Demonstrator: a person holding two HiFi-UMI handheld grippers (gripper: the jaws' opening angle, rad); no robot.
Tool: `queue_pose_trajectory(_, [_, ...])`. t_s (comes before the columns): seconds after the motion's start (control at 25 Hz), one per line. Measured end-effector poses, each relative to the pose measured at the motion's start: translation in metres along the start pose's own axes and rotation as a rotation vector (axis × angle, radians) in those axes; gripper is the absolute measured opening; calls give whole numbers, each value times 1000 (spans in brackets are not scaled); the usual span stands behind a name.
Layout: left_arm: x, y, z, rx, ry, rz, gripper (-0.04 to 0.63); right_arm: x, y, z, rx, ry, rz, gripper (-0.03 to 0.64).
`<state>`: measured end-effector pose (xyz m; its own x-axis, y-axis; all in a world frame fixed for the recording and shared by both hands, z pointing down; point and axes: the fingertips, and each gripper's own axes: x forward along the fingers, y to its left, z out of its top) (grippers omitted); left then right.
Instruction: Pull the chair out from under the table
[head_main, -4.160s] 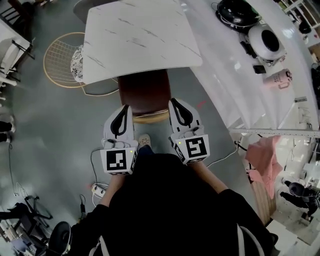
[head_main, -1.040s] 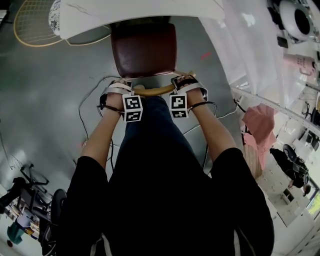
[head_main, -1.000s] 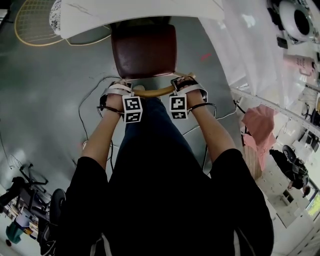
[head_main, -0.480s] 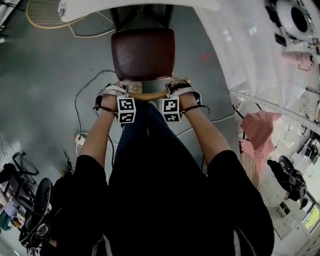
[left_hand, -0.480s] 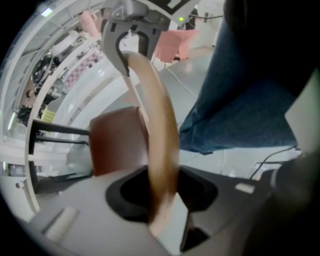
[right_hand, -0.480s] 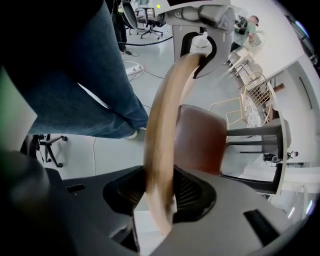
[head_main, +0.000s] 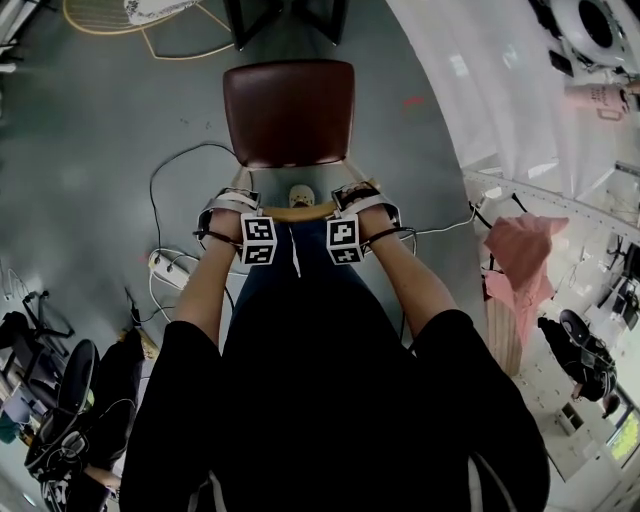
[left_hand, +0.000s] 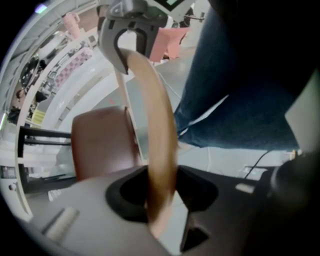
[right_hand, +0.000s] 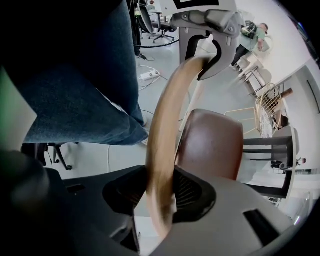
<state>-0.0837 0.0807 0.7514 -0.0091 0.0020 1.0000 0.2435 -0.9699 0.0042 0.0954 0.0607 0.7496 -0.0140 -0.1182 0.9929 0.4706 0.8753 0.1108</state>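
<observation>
The chair has a dark red seat (head_main: 288, 112) and a curved wooden back rail (head_main: 300, 212). It stands on the grey floor, clear of the table, whose dark legs (head_main: 285, 15) show at the top edge. My left gripper (head_main: 240, 200) is shut on the rail's left end and my right gripper (head_main: 358, 195) on its right end, both pointing down. In the left gripper view the rail (left_hand: 160, 145) runs through the left gripper (left_hand: 161, 200) beside the seat (left_hand: 102, 142). The right gripper view shows the rail (right_hand: 162, 150) pinched in the right gripper (right_hand: 160, 200).
A long white counter (head_main: 500, 90) runs along the right. Cables and a power strip (head_main: 165, 265) lie on the floor at left. A gold wire chair (head_main: 130, 15) stands at top left. The person's legs are directly behind the chair back. A pink cloth (head_main: 525, 250) hangs at right.
Both grippers have drawn the chair back toward the person. The seat, partly under the white table top before, now stands fully out on the open floor.
</observation>
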Motion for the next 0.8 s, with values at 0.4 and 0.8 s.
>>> queue_pose_trajectory(0.4, [-1,-62,21,12,-39,2,153,-6,58,24,10,39,20,150])
queue_pose_trajectory(0.8, [-4,-120,24,61,-61,-3,153,-15,109,64,56,47,31,150])
